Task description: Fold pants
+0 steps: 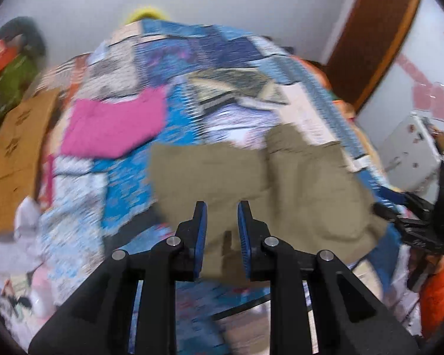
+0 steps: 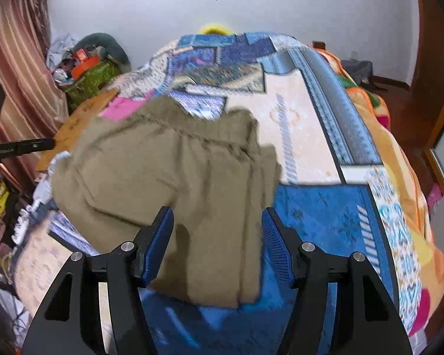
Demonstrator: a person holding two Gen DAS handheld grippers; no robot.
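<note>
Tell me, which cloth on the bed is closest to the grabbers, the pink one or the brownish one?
The olive-brown pants: they lie right under both grippers, while the pink cloth lies farther up the bed.

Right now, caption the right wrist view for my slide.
Open right gripper above khaki pants lying on the patchwork bedspread.

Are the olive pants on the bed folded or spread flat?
Folded: the olive pants lie in overlapping layers on the quilt; how many folds, cannot tell.

Patchwork quilt [image 2: 325, 136], blue and cream, covers the bed. Pink cloth [image 1: 112, 127] lies on it. Flat cardboard [image 1: 11, 159] beside the bed's edge. Striped curtain [image 2: 17, 59], green bag [image 2: 88, 80], wooden door [image 1: 373, 29] around.
</note>
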